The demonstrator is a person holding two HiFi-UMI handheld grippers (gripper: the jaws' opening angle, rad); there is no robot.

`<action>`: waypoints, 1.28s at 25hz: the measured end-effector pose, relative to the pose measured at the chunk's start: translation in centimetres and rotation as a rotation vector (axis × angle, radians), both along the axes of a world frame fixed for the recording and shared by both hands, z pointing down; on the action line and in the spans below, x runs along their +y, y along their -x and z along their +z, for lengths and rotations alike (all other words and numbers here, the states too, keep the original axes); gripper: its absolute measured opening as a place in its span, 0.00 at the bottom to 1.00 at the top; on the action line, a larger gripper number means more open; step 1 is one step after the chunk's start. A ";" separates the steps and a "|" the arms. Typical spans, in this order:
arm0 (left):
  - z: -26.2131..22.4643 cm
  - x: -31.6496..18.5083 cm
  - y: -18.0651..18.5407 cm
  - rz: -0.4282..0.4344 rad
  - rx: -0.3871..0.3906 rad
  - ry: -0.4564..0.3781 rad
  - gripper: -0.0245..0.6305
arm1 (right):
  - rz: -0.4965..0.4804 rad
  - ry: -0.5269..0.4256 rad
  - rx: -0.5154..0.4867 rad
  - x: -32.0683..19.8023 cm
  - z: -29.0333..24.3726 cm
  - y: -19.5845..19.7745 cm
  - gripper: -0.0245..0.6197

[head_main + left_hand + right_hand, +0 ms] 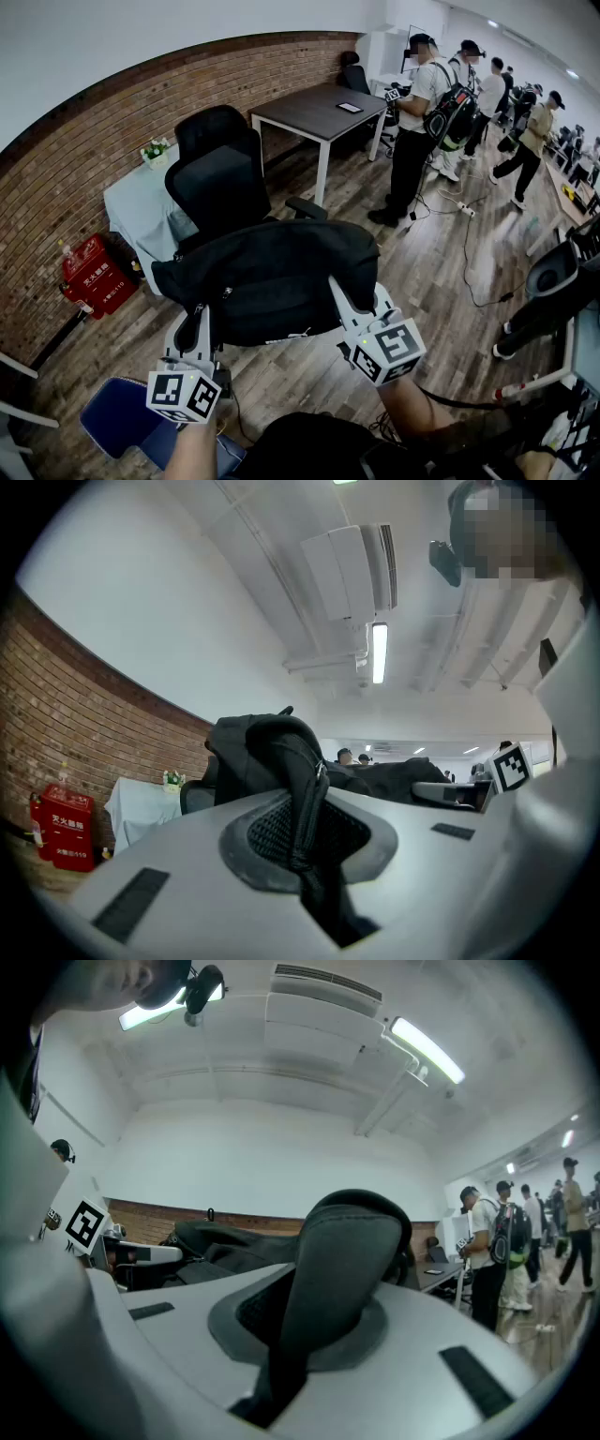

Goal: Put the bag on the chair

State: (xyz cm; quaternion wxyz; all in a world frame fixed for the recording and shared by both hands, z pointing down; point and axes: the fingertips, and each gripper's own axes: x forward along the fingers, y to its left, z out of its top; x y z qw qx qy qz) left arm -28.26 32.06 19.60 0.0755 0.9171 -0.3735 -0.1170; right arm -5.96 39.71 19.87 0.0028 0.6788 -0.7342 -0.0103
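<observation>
Head view: bag (272, 277) hangs between 2 grippers, just before the chair (220, 178); left gripper (194, 328) at its left edge, right gripper (349, 305) at its right edge.
Left gripper view: jaws clamped on the bag's zipped fold.
Right gripper view: jaws clamped on the bag's padded strap.

Dark table (323, 108), red box (94, 277)

Holding bag (272, 277) up with left gripper (200, 321) and right gripper (341, 302), both closed on its near edge. Just behind, chair (220, 178); touching or not, cannot tell. Beyond, desk (314, 108) near brick wall (84, 141); red box (94, 277) at wall's foot; people (422, 122) standing far right.
</observation>
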 end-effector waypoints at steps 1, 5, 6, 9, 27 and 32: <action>-0.1 0.2 -0.1 -0.009 0.002 0.001 0.10 | -0.008 0.002 -0.002 0.0 -0.1 -0.2 0.10; -0.2 0.5 -0.9 -0.017 0.003 0.002 0.10 | -0.015 0.005 -0.004 0.1 -0.3 -1.0 0.10; -0.2 0.5 -1.0 -0.013 0.002 0.002 0.10 | -0.012 0.006 -0.003 0.2 -0.3 -1.2 0.10; 0.1 0.0 -1.0 -0.012 0.004 0.002 0.10 | -0.010 0.007 -0.003 -0.3 -0.1 -1.2 0.10; 0.2 -0.3 0.2 -0.005 0.011 -0.002 0.10 | -0.022 -0.008 -0.020 -0.6 0.0 0.0 0.10; 0.6 -0.4 1.0 0.016 0.014 -0.004 0.10 | 0.011 0.004 -0.039 -0.2 0.3 0.9 0.10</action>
